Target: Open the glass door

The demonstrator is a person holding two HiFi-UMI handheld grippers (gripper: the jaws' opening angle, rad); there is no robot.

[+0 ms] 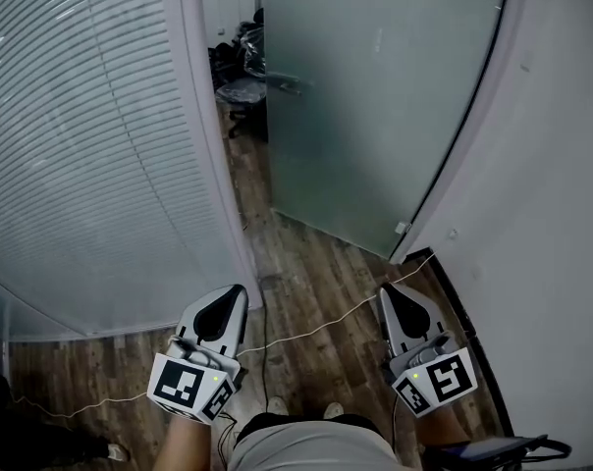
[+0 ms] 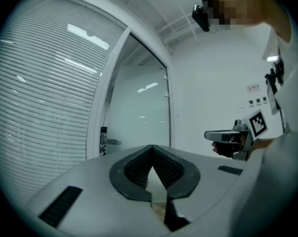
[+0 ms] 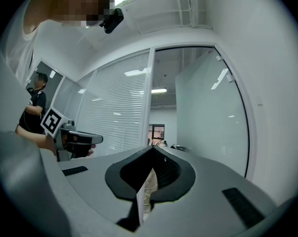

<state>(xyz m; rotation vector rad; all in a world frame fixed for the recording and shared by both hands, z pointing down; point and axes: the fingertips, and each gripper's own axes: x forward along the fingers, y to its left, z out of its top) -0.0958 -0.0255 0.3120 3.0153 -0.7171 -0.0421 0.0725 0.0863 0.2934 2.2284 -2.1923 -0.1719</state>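
The frosted glass door (image 1: 375, 96) stands swung inward, away from me, with a dark handle (image 1: 287, 81) near its free edge. A gap shows between that edge and the white door post (image 1: 213, 145). Both grippers hang low in front of me, pointing level toward the doorway and well short of the door. My left gripper (image 1: 238, 292) is shut and holds nothing. My right gripper (image 1: 385, 290) is also shut and empty. The door (image 2: 139, 112) fills the middle of the left gripper view. It stands to the right in the right gripper view, door (image 3: 203, 117).
A glass wall with white blinds (image 1: 71, 145) runs along the left. A plain white wall (image 1: 562, 214) closes the right. A thin white cable (image 1: 306, 334) crosses the wooden floor before my feet. An office chair (image 1: 240, 91) stands beyond the doorway. A person (image 3: 35, 102) stands far left.
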